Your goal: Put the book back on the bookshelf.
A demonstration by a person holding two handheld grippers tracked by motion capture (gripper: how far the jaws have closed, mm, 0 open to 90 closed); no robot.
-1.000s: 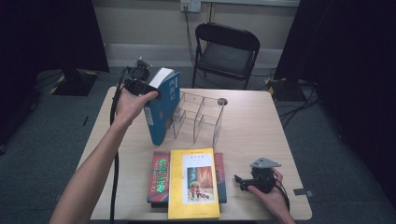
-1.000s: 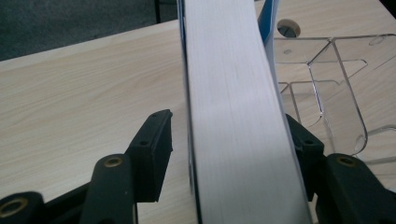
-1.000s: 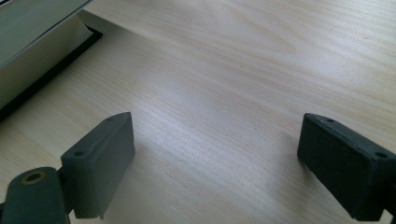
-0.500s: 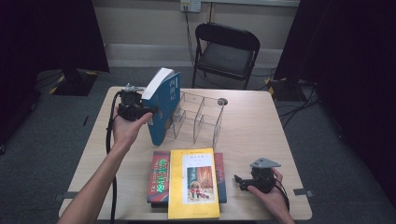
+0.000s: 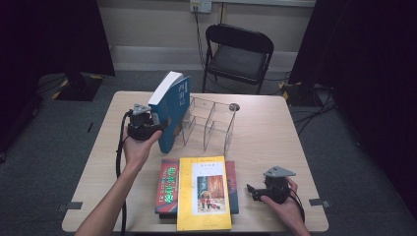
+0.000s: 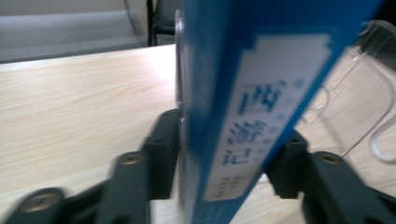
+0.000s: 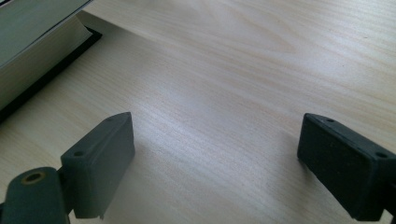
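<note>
High view: left gripper (image 5: 160, 123), jaws just closing onto the tilted blue book (image 5: 173, 110) beside the clear rack (image 5: 211, 123); right gripper (image 5: 253, 191) rests wide open on the table (image 5: 275, 128).

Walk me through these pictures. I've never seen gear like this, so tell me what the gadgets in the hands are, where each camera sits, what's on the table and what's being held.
A person sits at a wooden table with a hand-held two-jaw gripper in each hand; there is no robot arm. The high view looks down from above the person's side. The other two pictures come from small cameras riding on the grippers, looking along their black jaws.

The left gripper is clamped on a blue book, held upright and tilted beside a clear plastic rack; its jaws have just been closing, and in the left gripper view they press the book's spine from both sides. The right gripper rests near the table's front edge, jaws open and empty. A yellow book lies on top of a red book.
</note>
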